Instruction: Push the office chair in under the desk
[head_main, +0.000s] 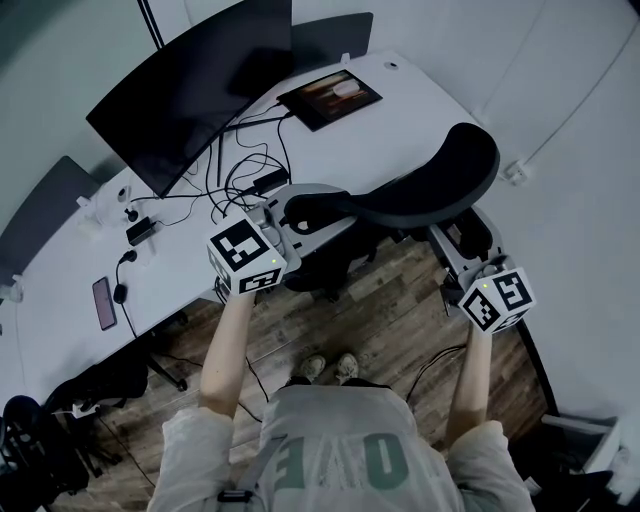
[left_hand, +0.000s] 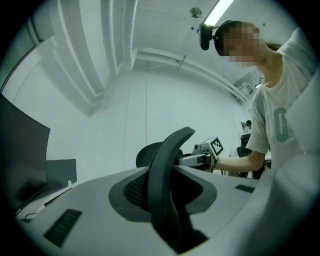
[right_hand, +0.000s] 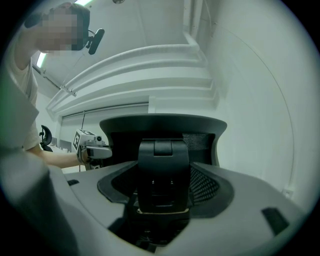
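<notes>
The black office chair (head_main: 430, 185) stands at the white desk (head_main: 400, 115), its curved back over the desk's edge. My left gripper (head_main: 290, 215) is shut on the chair's left armrest (head_main: 315, 200). In the left gripper view that armrest (left_hand: 162, 165) runs edge-on between the grey jaws. My right gripper (head_main: 462, 252) is shut on the right armrest (head_main: 470, 235). That armrest's black end (right_hand: 162, 167) fills the gap between the jaws in the right gripper view, with the mesh back (right_hand: 200, 145) behind it. Each gripper shows across the chair in the other's view: the right gripper (left_hand: 206, 152) and the left gripper (right_hand: 90, 146).
A dark monitor (head_main: 190, 90), a tablet (head_main: 330, 97), tangled cables (head_main: 240, 175) and a phone (head_main: 104, 303) lie on the desk. The person's feet (head_main: 330, 368) stand on the wood floor behind the chair. Dark gear (head_main: 40, 440) sits at the lower left, a wall to the right.
</notes>
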